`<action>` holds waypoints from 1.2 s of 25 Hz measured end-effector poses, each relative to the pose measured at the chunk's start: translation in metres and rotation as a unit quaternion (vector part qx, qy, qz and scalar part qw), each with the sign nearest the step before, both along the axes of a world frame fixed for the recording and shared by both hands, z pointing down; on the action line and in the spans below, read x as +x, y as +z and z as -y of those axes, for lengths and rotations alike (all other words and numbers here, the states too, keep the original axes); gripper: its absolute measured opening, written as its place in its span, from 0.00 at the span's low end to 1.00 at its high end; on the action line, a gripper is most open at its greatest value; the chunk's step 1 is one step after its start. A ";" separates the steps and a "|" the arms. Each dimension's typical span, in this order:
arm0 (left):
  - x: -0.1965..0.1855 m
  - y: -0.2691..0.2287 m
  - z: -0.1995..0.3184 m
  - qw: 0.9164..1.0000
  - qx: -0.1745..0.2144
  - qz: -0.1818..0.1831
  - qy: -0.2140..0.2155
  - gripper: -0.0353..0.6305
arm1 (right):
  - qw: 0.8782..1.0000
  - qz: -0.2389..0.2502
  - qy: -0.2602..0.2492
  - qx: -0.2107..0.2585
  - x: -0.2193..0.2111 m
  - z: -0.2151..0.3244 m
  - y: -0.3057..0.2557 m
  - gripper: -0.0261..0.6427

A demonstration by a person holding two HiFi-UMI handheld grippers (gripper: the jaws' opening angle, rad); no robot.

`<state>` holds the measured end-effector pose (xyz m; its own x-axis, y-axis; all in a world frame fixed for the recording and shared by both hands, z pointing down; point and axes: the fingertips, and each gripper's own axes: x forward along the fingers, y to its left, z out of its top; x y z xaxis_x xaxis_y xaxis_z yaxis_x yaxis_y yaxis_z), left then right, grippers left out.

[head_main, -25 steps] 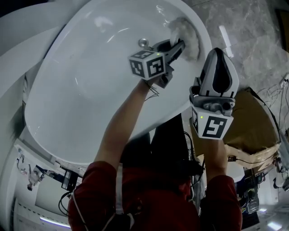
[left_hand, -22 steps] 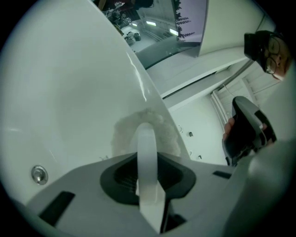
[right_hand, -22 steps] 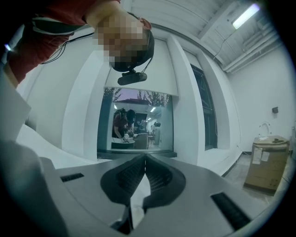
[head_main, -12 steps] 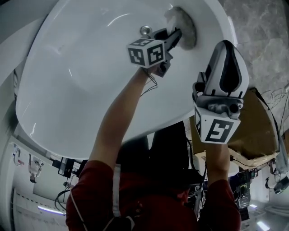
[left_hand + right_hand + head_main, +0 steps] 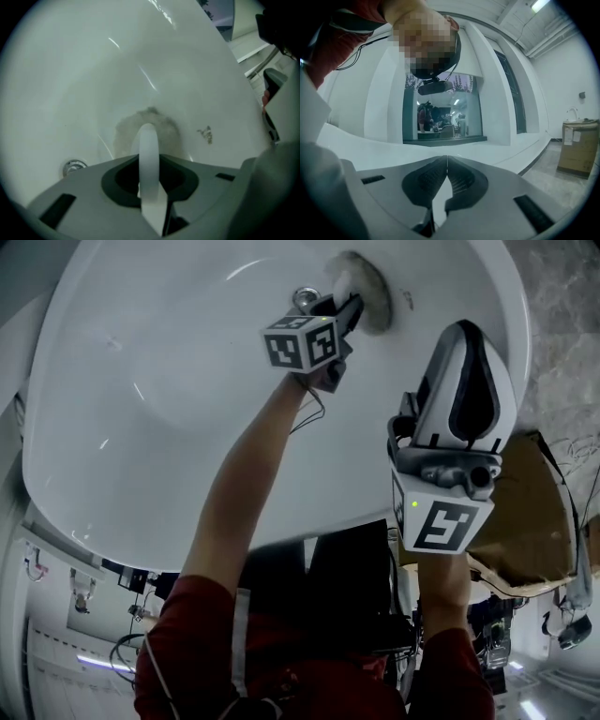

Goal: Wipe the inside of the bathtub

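Observation:
The white bathtub (image 5: 141,409) fills the upper head view, and I lean over its rim. My left gripper (image 5: 345,307) reaches into the far end, shut on the white handle (image 5: 149,154) of a round fluffy wiping pad (image 5: 367,277). The pad (image 5: 161,125) presses flat against the tub's inner wall (image 5: 93,70), just right of a metal drain fitting (image 5: 304,296). My right gripper (image 5: 466,334) is held up outside the tub with its jaws pointing upward. Its jaws (image 5: 446,171) are shut with nothing between them.
A small dark mark (image 5: 205,133) sits on the tub wall right of the pad. A brown cardboard box (image 5: 534,521) and cables lie on the marble floor (image 5: 562,334) at the right. The right gripper view faces white walls, a window and another box (image 5: 576,145).
The left gripper has slid the pad along the tub wall, up and slightly left in the head view, toward the drain fitting. The right gripper stays raised and shut.

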<state>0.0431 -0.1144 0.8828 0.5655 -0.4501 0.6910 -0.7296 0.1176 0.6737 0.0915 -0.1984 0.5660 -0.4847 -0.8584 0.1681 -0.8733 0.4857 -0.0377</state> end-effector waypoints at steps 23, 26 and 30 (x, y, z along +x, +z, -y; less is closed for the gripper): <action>-0.031 0.051 -0.020 0.991 -0.094 0.093 -0.013 0.19 | 1.000 0.001 0.002 -0.018 0.004 -0.004 0.004 0.06; -0.030 0.049 -0.024 0.990 -0.097 0.107 0.011 0.19 | 1.000 -0.001 0.005 -0.018 0.004 -0.003 0.006 0.06; -0.030 0.005 -0.024 0.991 -0.083 0.103 0.011 0.19 | 1.000 0.000 0.004 -0.004 0.004 -0.007 -0.028 0.06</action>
